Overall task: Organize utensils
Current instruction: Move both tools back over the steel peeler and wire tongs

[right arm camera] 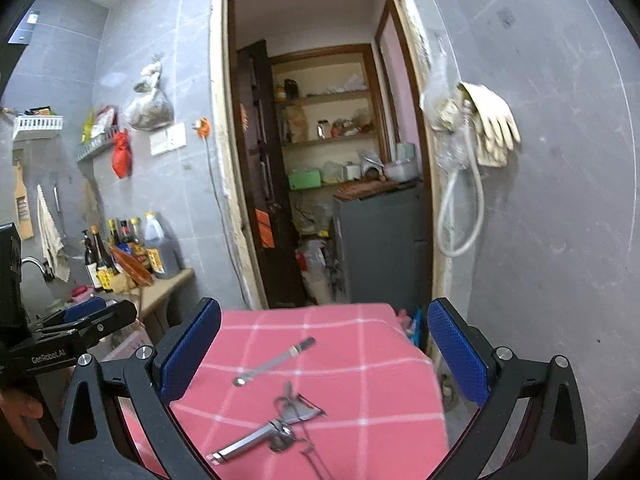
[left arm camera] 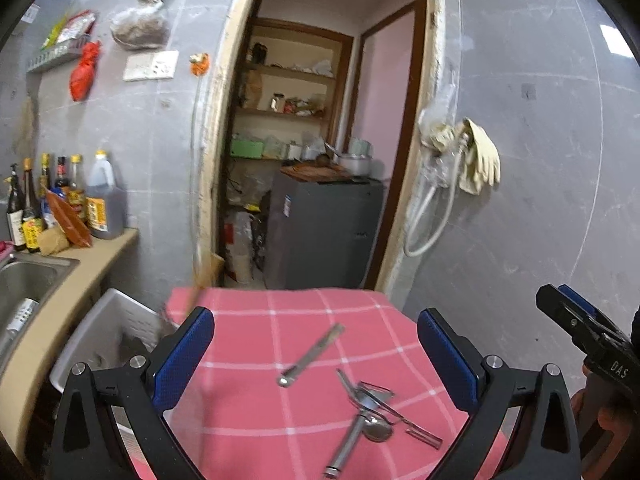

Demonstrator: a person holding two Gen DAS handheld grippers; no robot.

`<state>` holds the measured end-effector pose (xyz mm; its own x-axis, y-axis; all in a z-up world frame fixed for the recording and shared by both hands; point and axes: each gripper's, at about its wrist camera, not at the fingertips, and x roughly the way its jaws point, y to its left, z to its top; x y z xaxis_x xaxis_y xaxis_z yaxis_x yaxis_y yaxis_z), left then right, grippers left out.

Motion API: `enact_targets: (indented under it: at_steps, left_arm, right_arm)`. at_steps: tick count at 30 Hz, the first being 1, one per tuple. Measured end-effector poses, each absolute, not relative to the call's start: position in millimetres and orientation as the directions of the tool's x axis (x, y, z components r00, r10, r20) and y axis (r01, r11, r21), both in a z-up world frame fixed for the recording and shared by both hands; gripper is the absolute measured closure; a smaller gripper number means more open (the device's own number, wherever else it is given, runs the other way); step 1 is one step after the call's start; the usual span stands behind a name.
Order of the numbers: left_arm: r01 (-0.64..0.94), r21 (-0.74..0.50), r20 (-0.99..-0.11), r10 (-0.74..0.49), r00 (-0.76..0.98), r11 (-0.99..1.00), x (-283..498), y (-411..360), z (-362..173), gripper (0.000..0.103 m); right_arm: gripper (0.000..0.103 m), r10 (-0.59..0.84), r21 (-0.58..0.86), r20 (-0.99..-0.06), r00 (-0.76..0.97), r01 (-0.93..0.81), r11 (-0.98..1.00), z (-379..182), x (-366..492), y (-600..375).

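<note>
A small table with a pink checked cloth [left arm camera: 304, 320] [right arm camera: 360, 332] carries metal utensils. One slim steel utensil [left arm camera: 310, 356] [right arm camera: 276, 362] lies alone toward the far side. A pile of several steel utensils [left arm camera: 370, 412] [right arm camera: 280, 430] lies nearer, among them a peeler and a spoon. My left gripper [left arm camera: 316, 356] is open and empty, held above the cloth with the utensils between its blue pads. My right gripper [right arm camera: 324, 356] is open and empty above the same cloth. Each gripper shows at the edge of the other's view.
A white plastic bin [left arm camera: 116, 328] stands left of the table, beside a counter with a steel sink [left arm camera: 24, 280] and sauce bottles [left arm camera: 60, 200]. Behind the table an open doorway [left arm camera: 320, 160] leads to a pantry with a grey cabinet. Gloves and a hose [left arm camera: 476, 160] hang on the right wall.
</note>
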<state>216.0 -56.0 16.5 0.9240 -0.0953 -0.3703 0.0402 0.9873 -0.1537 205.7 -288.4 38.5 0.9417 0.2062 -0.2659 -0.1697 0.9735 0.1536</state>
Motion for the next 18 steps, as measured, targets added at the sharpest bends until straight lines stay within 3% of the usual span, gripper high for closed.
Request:
enact_targets:
  at_steps: [8,18]
  left_arm:
    - [0.069,-0.152,-0.487,-0.136,0.863,0.986,240.7,-84.6,-31.9,0.001]
    - [0.075,-0.141,-0.632,-0.148,0.761,0.987,260.9,-93.9,-94.3,0.001]
  right_arm:
    - [0.001,0.205,0.159,-0.384,0.9,-0.154,0.975,-4.3,232.1,-317.2]
    - [0.002,0.33,0.232,-0.534,0.779,-0.24,0.943,-76.3,270.6,-313.6]
